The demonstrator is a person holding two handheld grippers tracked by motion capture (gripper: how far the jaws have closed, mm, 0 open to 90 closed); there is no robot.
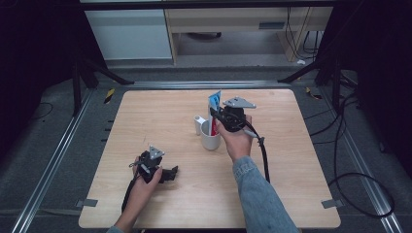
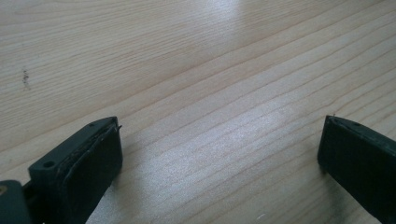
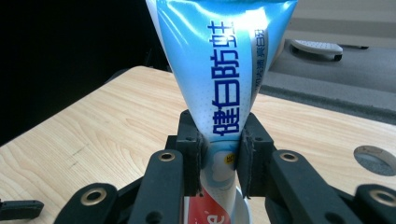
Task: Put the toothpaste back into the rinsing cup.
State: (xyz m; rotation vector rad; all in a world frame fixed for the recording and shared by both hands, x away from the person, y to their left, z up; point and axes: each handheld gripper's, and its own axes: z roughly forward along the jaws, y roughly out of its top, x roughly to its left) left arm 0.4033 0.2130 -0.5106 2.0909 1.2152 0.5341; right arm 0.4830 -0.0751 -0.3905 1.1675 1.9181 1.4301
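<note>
A blue, white and red toothpaste tube stands upright with its lower end inside a white mug at mid-table. My right gripper is shut on the tube just above the mug's rim. In the right gripper view both black pads press the tube from either side, and the mug's rim shows below. My left gripper lies low on the table near the front left. Its jaws stand wide apart over bare wood, with nothing between the pads.
A small white cylinder stands just left of the mug, touching or nearly touching it. The wooden table has a round hole seen in the right gripper view. Dark floor, cables and metal rails surround the table.
</note>
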